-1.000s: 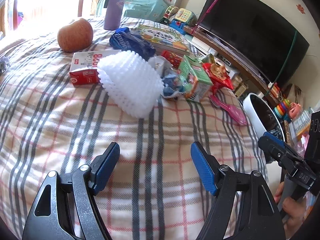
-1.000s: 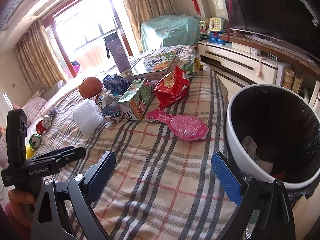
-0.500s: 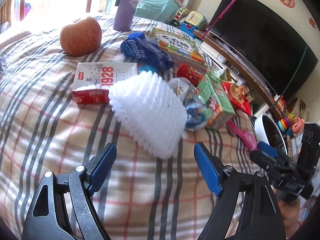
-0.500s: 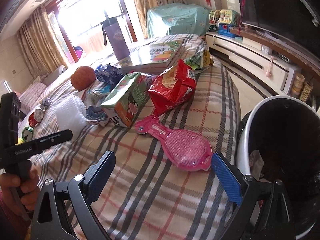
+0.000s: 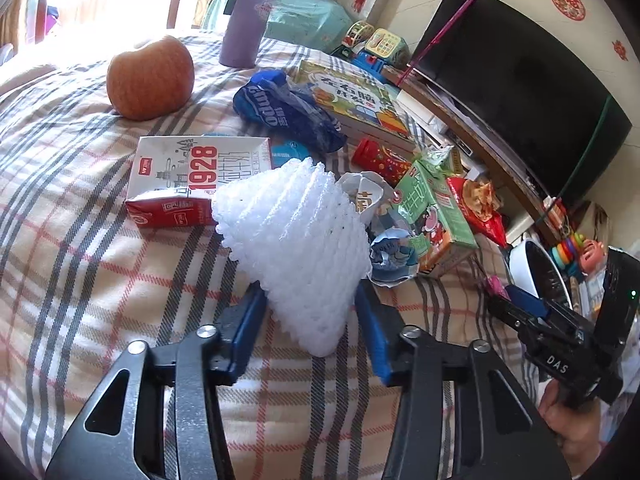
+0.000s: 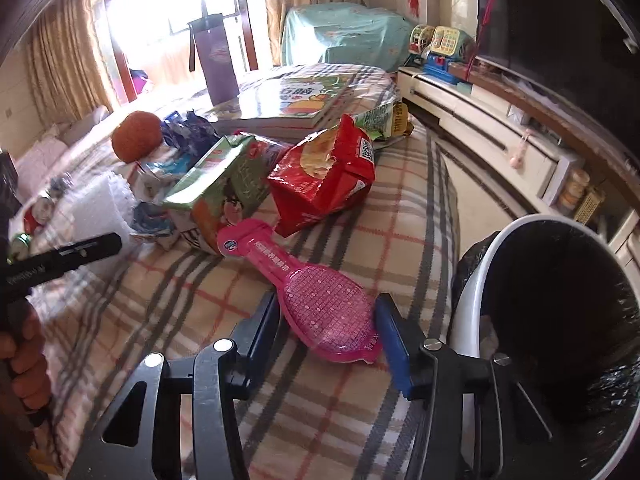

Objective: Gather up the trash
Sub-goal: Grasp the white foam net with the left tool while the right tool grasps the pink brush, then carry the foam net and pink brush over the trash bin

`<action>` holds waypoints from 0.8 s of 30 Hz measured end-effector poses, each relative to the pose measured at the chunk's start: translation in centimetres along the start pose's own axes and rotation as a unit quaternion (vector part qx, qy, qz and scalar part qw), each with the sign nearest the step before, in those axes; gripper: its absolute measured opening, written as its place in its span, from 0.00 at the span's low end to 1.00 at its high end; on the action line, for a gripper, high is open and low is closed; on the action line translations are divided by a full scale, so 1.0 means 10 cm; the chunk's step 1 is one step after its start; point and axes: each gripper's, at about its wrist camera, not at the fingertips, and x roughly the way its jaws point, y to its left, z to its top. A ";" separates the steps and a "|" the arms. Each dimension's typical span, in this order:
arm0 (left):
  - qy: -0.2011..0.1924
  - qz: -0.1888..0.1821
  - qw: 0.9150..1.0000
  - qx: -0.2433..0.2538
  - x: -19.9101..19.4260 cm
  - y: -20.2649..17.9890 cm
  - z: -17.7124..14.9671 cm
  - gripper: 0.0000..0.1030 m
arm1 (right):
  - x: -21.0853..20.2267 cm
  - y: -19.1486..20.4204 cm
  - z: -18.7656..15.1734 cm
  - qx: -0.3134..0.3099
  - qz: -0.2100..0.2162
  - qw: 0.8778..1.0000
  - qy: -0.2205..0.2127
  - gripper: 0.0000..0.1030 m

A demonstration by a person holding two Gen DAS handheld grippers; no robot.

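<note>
A white foam fruit net lies on the plaid bed cover, its near end between the blue pads of my left gripper, which has closed in on its sides. A pink plastic blister pack lies near the bed's edge, its wide end between the pads of my right gripper, which has closed in on it. Behind them lie a red-white milk carton, a green juice carton, a red snack bag and a blue wrapper. A white bin with a black liner stands right of the bed.
An apple, a purple flask and picture books sit farther back on the bed. A TV on a low cabinet with toys runs along the right. Cans lie at the far left of the bed.
Both grippers moved forward and narrowed: the left one now flanks the foam net's near end, the right one flanks the pink pack's wide end.
</note>
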 end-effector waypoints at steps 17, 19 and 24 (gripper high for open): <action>0.008 -0.065 0.997 0.049 -0.43 -0.48 -0.41 0.33 | -0.54 0.10 -0.36 0.049 0.039 0.997 -0.037 0.48; 0.010 -0.075 0.995 0.062 -0.44 -0.60 -0.44 0.33 | -0.61 0.07 -0.40 0.057 0.037 0.997 -0.042 0.48; 0.016 -0.095 0.992 0.081 -0.44 -0.85 -0.52 0.33 | -0.79 -0.01 -0.49 0.070 0.029 0.996 -0.054 0.48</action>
